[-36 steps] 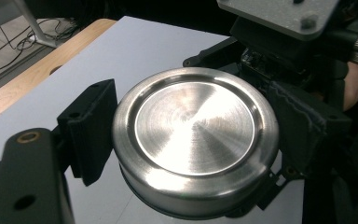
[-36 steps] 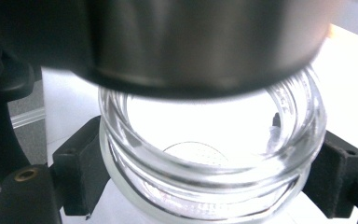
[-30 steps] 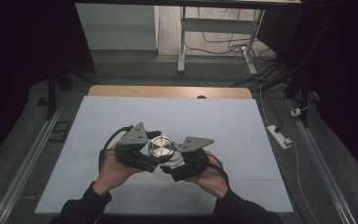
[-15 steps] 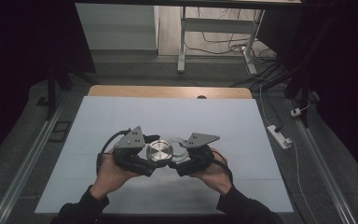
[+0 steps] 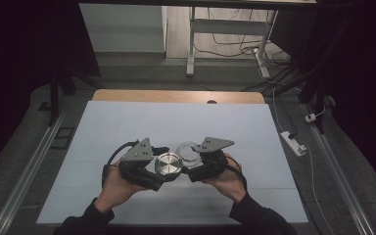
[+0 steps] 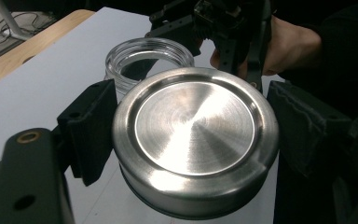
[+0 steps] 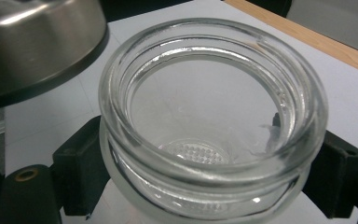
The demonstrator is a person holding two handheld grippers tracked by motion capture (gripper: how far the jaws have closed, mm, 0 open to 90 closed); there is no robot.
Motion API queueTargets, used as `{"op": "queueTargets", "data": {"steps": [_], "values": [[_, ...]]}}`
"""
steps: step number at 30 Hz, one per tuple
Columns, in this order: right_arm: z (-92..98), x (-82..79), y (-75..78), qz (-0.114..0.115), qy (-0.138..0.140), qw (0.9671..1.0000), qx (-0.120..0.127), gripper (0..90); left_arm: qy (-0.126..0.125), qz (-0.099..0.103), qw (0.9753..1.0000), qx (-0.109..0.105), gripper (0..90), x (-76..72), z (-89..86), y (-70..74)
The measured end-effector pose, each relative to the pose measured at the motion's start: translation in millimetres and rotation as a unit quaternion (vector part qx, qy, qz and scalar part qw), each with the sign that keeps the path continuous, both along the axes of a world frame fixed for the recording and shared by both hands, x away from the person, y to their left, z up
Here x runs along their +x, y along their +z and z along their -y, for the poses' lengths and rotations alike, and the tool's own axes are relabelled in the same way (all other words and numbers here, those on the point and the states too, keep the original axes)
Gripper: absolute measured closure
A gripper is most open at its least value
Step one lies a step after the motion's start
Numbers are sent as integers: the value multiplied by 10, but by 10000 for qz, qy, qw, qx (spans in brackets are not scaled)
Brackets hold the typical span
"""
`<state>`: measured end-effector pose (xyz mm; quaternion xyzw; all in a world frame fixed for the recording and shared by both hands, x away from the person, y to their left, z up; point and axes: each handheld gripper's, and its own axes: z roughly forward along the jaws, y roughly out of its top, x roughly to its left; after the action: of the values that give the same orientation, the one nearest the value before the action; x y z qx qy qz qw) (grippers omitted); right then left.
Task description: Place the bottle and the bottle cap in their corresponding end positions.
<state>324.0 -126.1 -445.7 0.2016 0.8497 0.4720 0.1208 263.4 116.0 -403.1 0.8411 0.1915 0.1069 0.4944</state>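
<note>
The table, covered by a pale sheet with a wooden strip at the far edge, carries no loose items; all work is held near its near-middle. The left gripper has its jaws pressed against opposite sides of a round steel lid, held level with its top face up. The right gripper has its jaws clamped on the body of a clear glass jar, upright, mouth open and apparently empty. In the high view the lid sits just beside the jar, on its left and slightly nearer the person; lid and jar appear apart, though whether their edges touch cannot be told. Judgement: the lid is off the jar and fully free of the rim, so either the removal is done or the fitting has not begun. If closing is intended, centring the lid over the mouth, lowering and turning all remain.
</note>
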Motion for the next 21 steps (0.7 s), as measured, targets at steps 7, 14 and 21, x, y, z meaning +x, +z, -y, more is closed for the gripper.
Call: {"op": "queueTargets", "data": {"steps": [7, 14, 21], "values": [[30, 28, -7, -6, -64, 10000, -7, 149, -82, 5, 10000, -2, 204, -26, 13, -44], [32, 57, -11, -35, -103, 9999, 10, 149, -137, 25, 9999, 27, 204, -69, 31, -102], [54, 113, 8, -19, -162, 9999, 53, 149, -217, -25, 9998, -15, 204, -100, 52, -177]]}}
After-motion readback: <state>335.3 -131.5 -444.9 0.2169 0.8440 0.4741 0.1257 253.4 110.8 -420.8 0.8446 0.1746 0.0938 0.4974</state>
